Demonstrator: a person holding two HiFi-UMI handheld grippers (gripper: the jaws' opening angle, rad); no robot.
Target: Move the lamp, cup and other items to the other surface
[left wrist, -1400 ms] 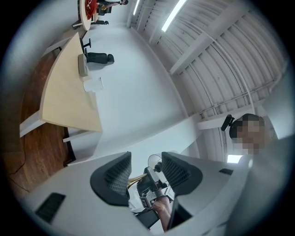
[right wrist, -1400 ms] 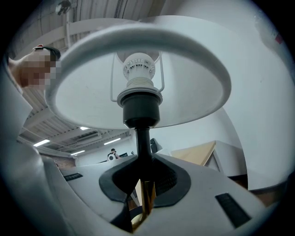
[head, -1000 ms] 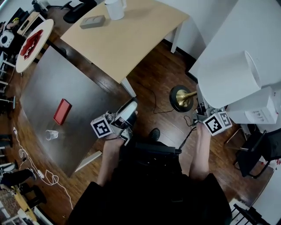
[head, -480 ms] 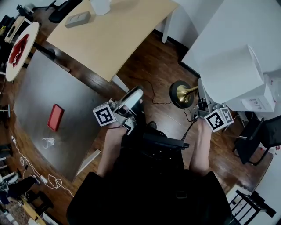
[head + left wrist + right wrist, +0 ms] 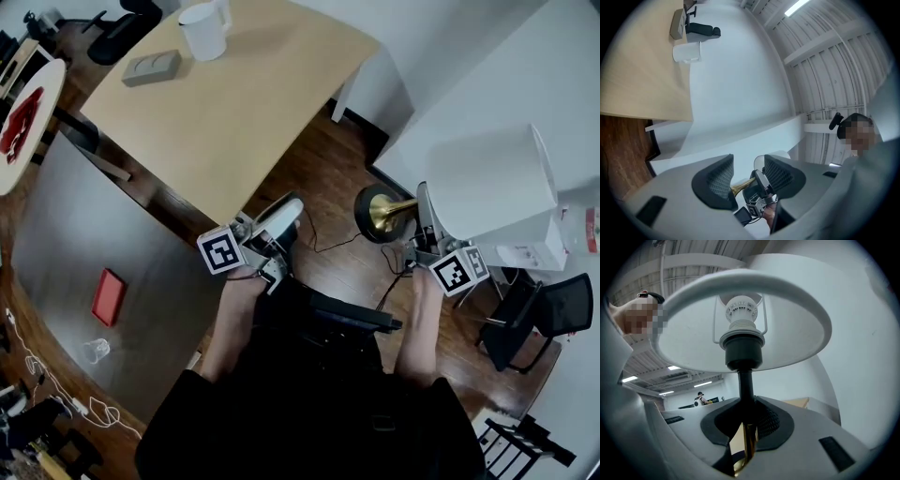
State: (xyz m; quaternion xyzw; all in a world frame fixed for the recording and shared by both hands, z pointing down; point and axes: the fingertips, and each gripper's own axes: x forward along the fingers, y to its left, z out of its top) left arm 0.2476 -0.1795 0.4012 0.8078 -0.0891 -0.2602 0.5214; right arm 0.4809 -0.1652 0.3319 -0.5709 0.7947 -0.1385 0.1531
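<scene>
The lamp is off the floor and tilted, with its white shade (image 5: 492, 183) to the right and its round brass base (image 5: 375, 212) to the left. My right gripper (image 5: 424, 214) is shut on the lamp's thin brass stem (image 5: 749, 442), just below the black bulb socket (image 5: 740, 350). My left gripper (image 5: 284, 214) is open and holds nothing; between its jaws (image 5: 745, 176) the brass stem shows far off. On the wooden table (image 5: 253, 103) stand a white cup (image 5: 204, 28) and a grey box (image 5: 150, 67). A clear cup (image 5: 94, 351) and a red item (image 5: 108, 296) lie on the grey table (image 5: 75, 234).
A white counter (image 5: 525, 56) and a white box (image 5: 539, 248) stand close on the right, with a black chair (image 5: 544, 314) below them. The lamp's cord (image 5: 328, 234) trails over the wood floor. A round white table (image 5: 28, 141) sits far left.
Both grippers have moved toward the wooden table, which now lies nearer and more central. The lamp travelled with the right gripper. The grey table has slid down and left in view.
</scene>
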